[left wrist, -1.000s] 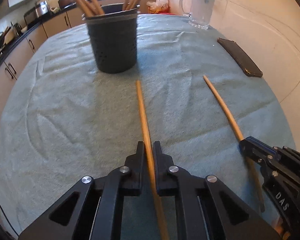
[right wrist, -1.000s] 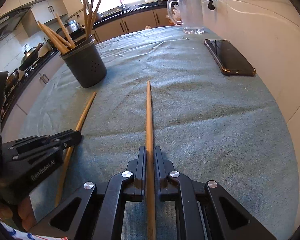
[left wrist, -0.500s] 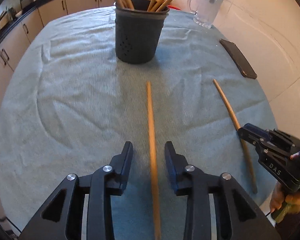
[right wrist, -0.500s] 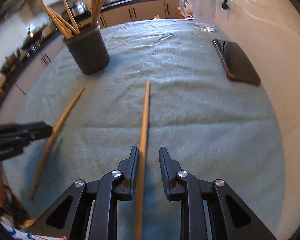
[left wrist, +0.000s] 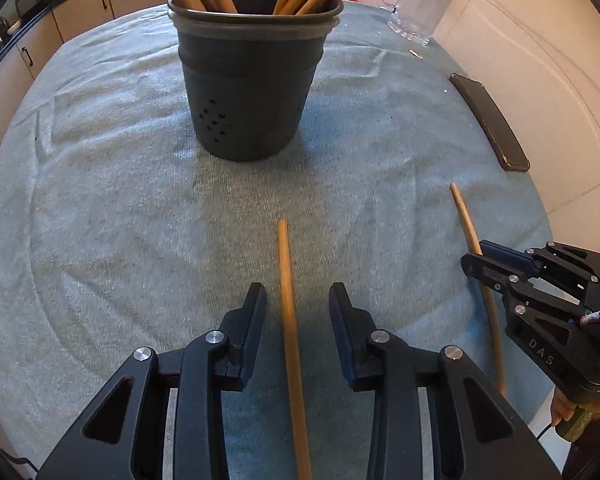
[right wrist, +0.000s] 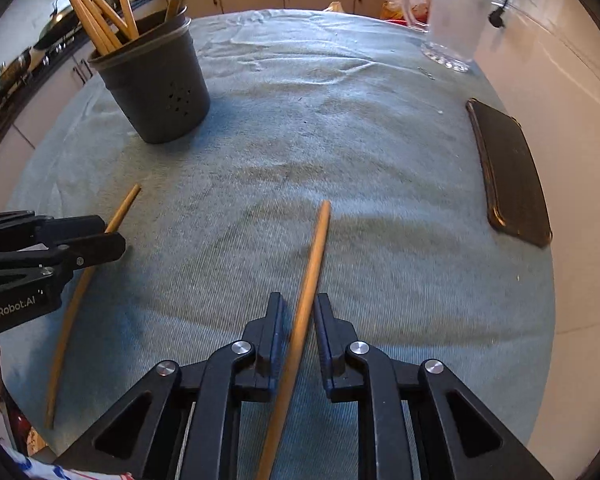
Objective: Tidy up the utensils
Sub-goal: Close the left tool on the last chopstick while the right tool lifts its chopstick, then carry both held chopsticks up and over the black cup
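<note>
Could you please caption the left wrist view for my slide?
Left gripper open astride a chopstick on the cloth, facing the holder.

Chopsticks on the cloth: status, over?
Left gripper open astride one chopstick. Right gripper closing around the other chopstick, not clamped. Holder ahead, path clear.

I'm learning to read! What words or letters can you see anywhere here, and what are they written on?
"DAS" – white letters on the side of the right gripper, seen from the left wrist camera.
"GenRobot.AI" – white letters on the side of the left gripper, seen from the right wrist camera; the edge of the picture cuts its start.
Nothing else carries writing that can be read: the phone, the glass mug and the utensil holder show none.
</note>
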